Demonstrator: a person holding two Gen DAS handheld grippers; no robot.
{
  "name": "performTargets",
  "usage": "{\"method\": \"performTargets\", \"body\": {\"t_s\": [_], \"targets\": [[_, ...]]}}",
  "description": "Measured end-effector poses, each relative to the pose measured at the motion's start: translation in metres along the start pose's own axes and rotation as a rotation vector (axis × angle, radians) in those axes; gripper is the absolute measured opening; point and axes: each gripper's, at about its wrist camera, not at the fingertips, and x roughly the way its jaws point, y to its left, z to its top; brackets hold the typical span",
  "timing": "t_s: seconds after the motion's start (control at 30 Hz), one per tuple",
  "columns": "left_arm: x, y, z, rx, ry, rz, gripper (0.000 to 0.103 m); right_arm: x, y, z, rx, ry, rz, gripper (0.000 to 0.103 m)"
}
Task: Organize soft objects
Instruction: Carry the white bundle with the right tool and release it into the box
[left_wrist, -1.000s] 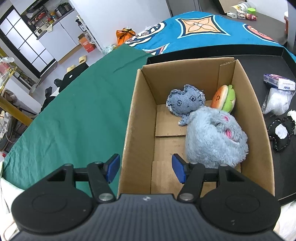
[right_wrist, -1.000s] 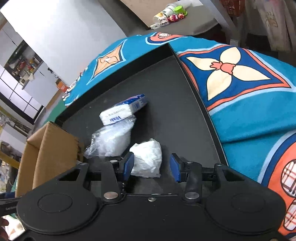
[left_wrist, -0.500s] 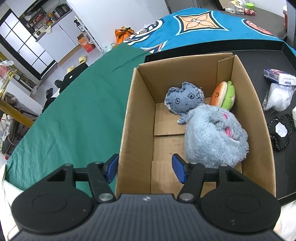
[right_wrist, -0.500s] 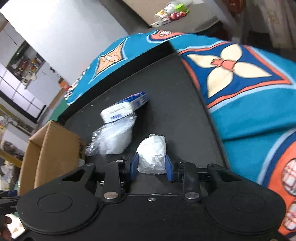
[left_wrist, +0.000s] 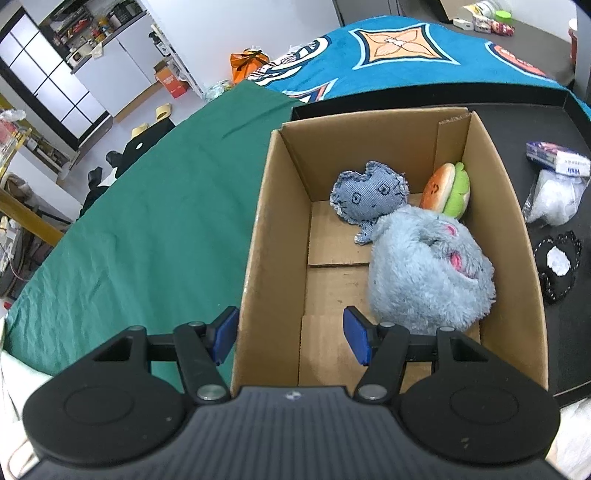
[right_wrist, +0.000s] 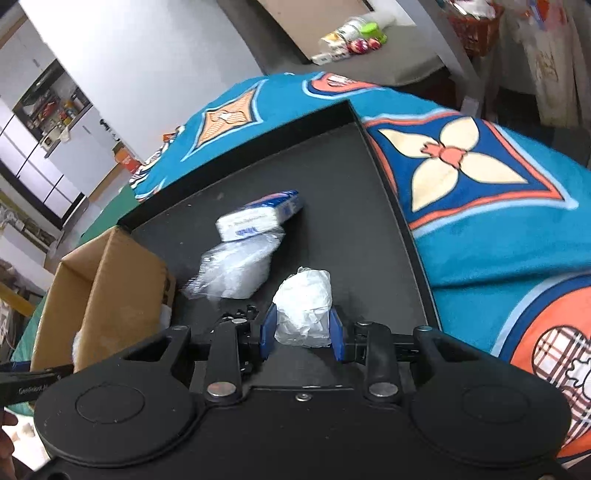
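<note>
In the left wrist view an open cardboard box (left_wrist: 258, 236) holds a fluffy blue plush (left_wrist: 428, 269), a denim plush (left_wrist: 369, 195) and a burger plush (left_wrist: 447, 190). My left gripper (left_wrist: 290, 334) is open above the box's near left wall, one finger outside it and one inside, holding nothing. In the right wrist view my right gripper (right_wrist: 301, 332) is shut on a crumpled white wad (right_wrist: 304, 302) over the black tray (right_wrist: 351, 229). Both blue pads press its sides.
On the tray lie a tissue pack (right_wrist: 258, 218), a clear plastic bag (right_wrist: 236, 269) and a black patch with a white centre (left_wrist: 557, 266). The cardboard box (right_wrist: 122, 273) stands to the tray's left. Green cloth (left_wrist: 147, 229) and a patterned blue blanket (right_wrist: 480, 221) surround them.
The right jaws have closed from either side onto the white wad, and the right view has shifted a little. The left gripper and the box contents have not moved.
</note>
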Motion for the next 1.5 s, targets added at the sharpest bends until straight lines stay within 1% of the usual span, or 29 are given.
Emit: {"method": "performTargets", "body": {"t_s": [0.17, 0.37, 0.6, 0.77, 1.07, 1.2, 1.33, 1.43, 1.5], "targets": [[-0.001, 0.007, 0.000, -0.031, -0.001, -0.007, 0.060, -0.009, 0.016, 0.002, -0.038, -0.017, 0.011, 0.031], [-0.003, 0.014, 0.000, -0.063, -0.009, -0.021, 0.060, -0.017, 0.039, 0.005, -0.117, -0.033, 0.019, 0.031], [-0.005, 0.021, -0.002, -0.091, -0.025, -0.040, 0.060, -0.027, 0.066, 0.012, -0.186, -0.073, 0.063, 0.031], [-0.005, 0.021, -0.003, -0.085, -0.024, -0.039, 0.060, -0.034, 0.091, 0.015, -0.267, -0.107, 0.086, 0.031], [-0.006, 0.026, -0.006, -0.099, -0.035, -0.060, 0.060, -0.035, 0.124, 0.023, -0.350, -0.127, 0.108, 0.032], [-0.006, 0.028, -0.007, -0.102, -0.040, -0.073, 0.057, -0.034, 0.142, 0.024, -0.395, -0.132, 0.103, 0.032], [-0.005, 0.033, -0.009, -0.122, -0.042, -0.088, 0.056, -0.034, 0.157, 0.022, -0.437, -0.128, 0.120, 0.032], [-0.004, 0.036, -0.009, -0.129, -0.040, -0.103, 0.051, -0.032, 0.170, 0.021, -0.466, -0.119, 0.128, 0.032], [-0.003, 0.036, -0.009, -0.128, -0.038, -0.113, 0.045, -0.030, 0.178, 0.020, -0.484, -0.112, 0.134, 0.032]]}}
